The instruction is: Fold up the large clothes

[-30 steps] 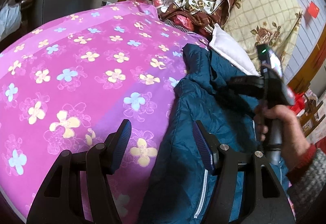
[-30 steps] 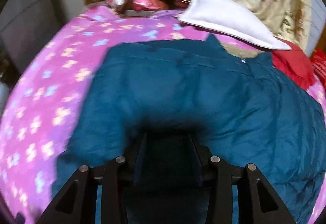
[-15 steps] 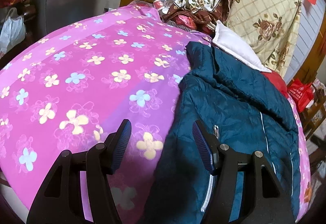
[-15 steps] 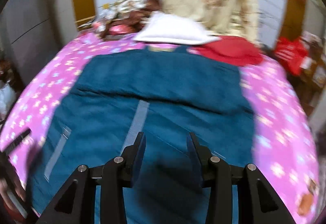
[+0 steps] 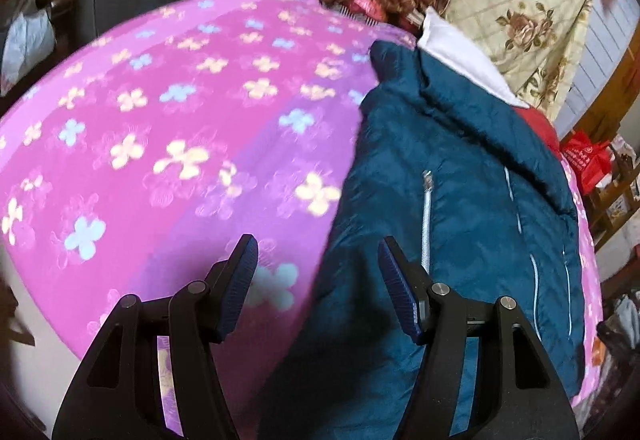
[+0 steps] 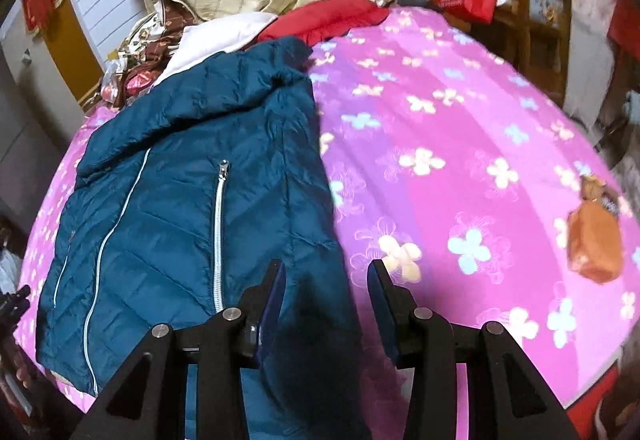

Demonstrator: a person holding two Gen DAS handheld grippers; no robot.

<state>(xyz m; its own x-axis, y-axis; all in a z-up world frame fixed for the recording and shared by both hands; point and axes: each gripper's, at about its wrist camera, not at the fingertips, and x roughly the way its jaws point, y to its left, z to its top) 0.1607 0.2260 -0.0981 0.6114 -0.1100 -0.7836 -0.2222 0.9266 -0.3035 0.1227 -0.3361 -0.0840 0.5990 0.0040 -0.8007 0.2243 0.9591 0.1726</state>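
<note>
Left wrist view: left gripper [image 5: 316,272] low in frame, jaws apart, nothing between the blue pads — only floral bedspread [image 5: 168,144] and the jacket's near edge below the gap. Pink-and-purple bedspread with yellow and pale blue flowers across the whole left half, bare of clutter. Teal quilted jacket [image 5: 472,200] on the right half of the bed, long axis running from the near edge up toward the pillows, collar end farthest away, hem nearest. Front upward: silver pocket zipper [image 5: 426,216] and pale piping lines along the length. Jacket's left edge meets open bedspread; far end touches a white pillow [image 5: 460,52], with a cream rose-print quilt [image 5: 520,12] behind and a red bag [image 5: 588,160] off the bed at right.

Right wrist view: jacket on the left half here, same lengthwise lie, collar folded over at the far end near the white pillow and a red garment [image 6: 332,16]. Diamond quilting, slight sheen, white zipper straight down the front panel. Right gripper [image 6: 326,272] with jaws apart, straddling the jacket's right edge without pinching — cloth below the left pad, bedspread below the right. Wide bare bedspread to the right, only a small orange packet [image 6: 594,236] near the far right edge.
</note>
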